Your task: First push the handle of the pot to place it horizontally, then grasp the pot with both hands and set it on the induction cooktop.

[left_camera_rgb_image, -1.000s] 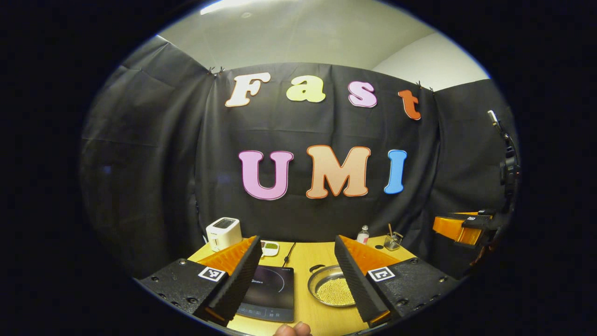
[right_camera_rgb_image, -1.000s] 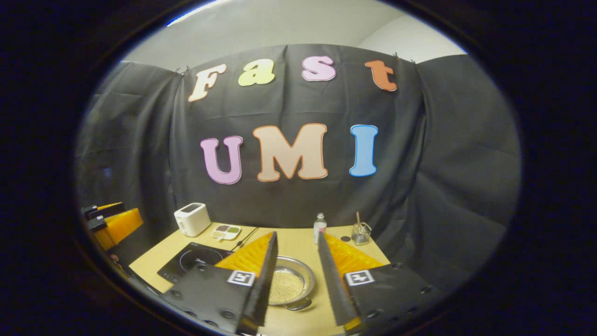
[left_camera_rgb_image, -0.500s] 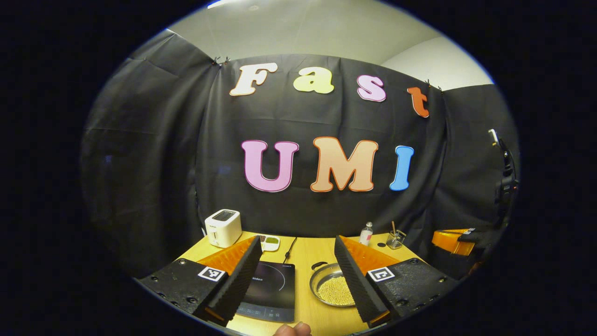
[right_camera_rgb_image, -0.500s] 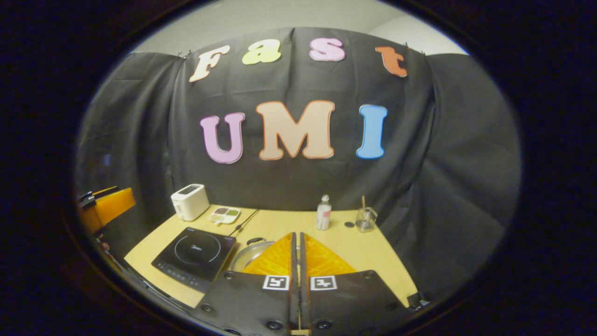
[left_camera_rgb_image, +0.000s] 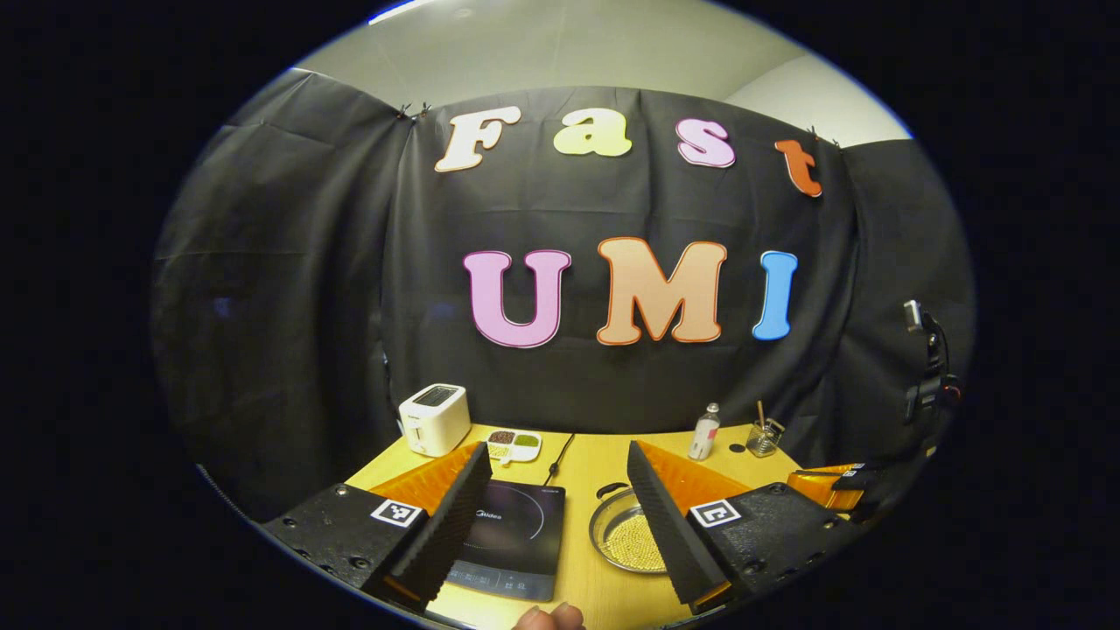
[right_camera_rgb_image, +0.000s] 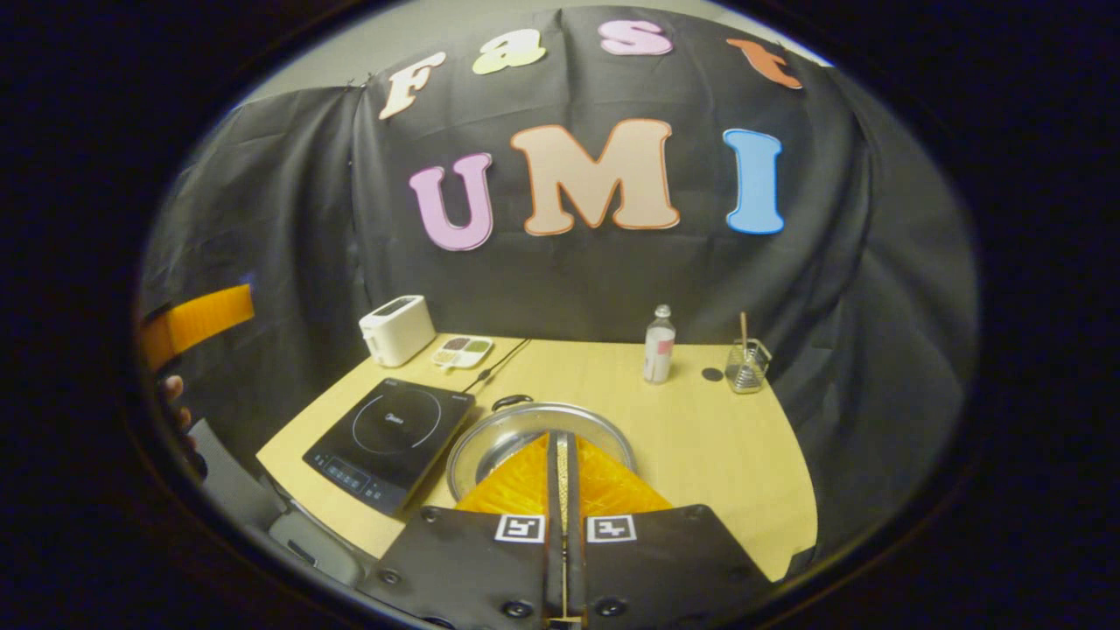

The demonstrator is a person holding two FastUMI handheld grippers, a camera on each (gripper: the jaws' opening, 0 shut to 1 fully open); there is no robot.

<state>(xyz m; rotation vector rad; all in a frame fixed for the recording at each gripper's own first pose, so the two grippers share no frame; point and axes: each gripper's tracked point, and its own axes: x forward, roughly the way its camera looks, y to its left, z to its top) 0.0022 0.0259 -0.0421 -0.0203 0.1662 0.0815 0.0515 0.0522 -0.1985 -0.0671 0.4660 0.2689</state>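
Hovering: left gripper [left_camera_rgb_image: 556,490], fingers apart, above the table's [right_camera_rgb_image: 700,437] near edge.
Right gripper [right_camera_rgb_image: 562,455]: fingers together over the pot [right_camera_rgb_image: 525,429].
Pot: beside induction cooktop [right_camera_rgb_image: 389,437], open tabletop rightward.
Change: right gripper now nearer the pot.

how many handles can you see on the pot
1: a dark loop handle on the far rim of the pot, toward the booth's wall. A second handle on the near rim may be hidden behind the right gripper fingers.
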